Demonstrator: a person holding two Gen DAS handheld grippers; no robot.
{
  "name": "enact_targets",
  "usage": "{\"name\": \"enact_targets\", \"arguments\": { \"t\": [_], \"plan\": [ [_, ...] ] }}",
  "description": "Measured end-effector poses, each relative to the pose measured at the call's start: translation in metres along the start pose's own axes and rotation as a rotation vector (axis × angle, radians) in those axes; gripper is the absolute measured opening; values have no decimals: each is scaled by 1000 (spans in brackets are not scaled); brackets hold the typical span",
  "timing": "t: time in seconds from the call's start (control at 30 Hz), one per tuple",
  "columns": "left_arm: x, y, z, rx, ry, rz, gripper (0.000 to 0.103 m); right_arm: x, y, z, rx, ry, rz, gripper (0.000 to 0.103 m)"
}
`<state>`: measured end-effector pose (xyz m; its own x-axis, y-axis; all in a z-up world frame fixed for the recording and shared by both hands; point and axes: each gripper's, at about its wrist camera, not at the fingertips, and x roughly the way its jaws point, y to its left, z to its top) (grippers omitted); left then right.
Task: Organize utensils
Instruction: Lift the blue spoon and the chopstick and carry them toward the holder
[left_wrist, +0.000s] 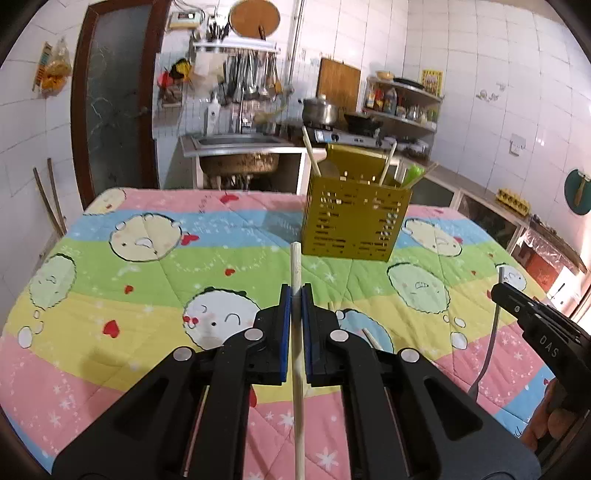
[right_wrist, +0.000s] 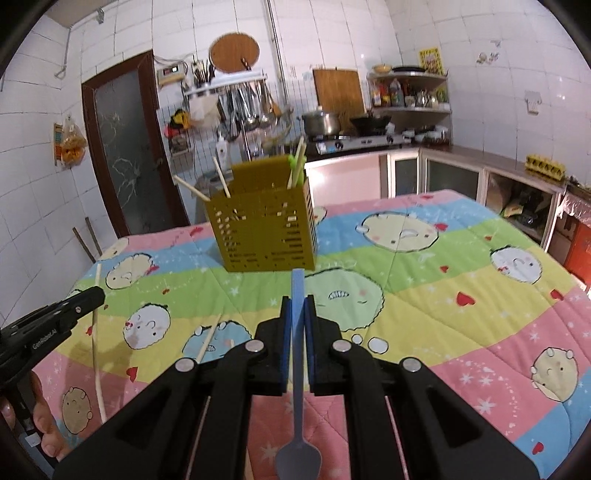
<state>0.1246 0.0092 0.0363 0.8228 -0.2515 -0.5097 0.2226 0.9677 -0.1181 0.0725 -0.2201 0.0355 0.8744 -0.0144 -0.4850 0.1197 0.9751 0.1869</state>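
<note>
Holder: the utensil holder (left_wrist: 354, 218) is a mustard-yellow slotted plastic box, upright on the cartoon-print quilt (left_wrist: 147, 288); pale chopsticks and a green utensil lean out of its top.
Left gripper: the left gripper (left_wrist: 295, 295) has its jaws clamped on 1 pale wooden chopstick (left_wrist: 296, 266), whose tip points toward the holder, just short of its near wall.
Right gripper: the right gripper (right_wrist: 297, 304) has its jaws pinched on the flat handle of a blue spoon (right_wrist: 297, 291); the handle end sits just before the holder, and the bowl hangs back toward the camera.
Loose: 1 chopstick (right_wrist: 209, 338) lies on the quilt, nearer than the holder.
Writing: "DAS" on the right gripper's side; "GenRobot.AI" on the left gripper's side.
</note>
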Motion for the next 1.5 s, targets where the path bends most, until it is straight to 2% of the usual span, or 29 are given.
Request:
{"name": "enact_targets", "arguments": {
  "t": [0.43, 0.73, 1.3, 1.5],
  "plan": [
    [-49, 7, -13, -22, -135, 16, 4, -33, 0, -11, -22, -100, -40, 7],
    [-66, 4, -4, -26, -199, -2, 4, -43, 1, -5, -22, -148, -41, 7],
    [-39, -15, 43, 22, -250, -22, 4, -9, 5, 35, -14, -175, -42, 7],
    [-22, -25, 79, 45, -268, -42, 4, 4, 11, 65, -21, -194, -35, 7]
  ]
}}
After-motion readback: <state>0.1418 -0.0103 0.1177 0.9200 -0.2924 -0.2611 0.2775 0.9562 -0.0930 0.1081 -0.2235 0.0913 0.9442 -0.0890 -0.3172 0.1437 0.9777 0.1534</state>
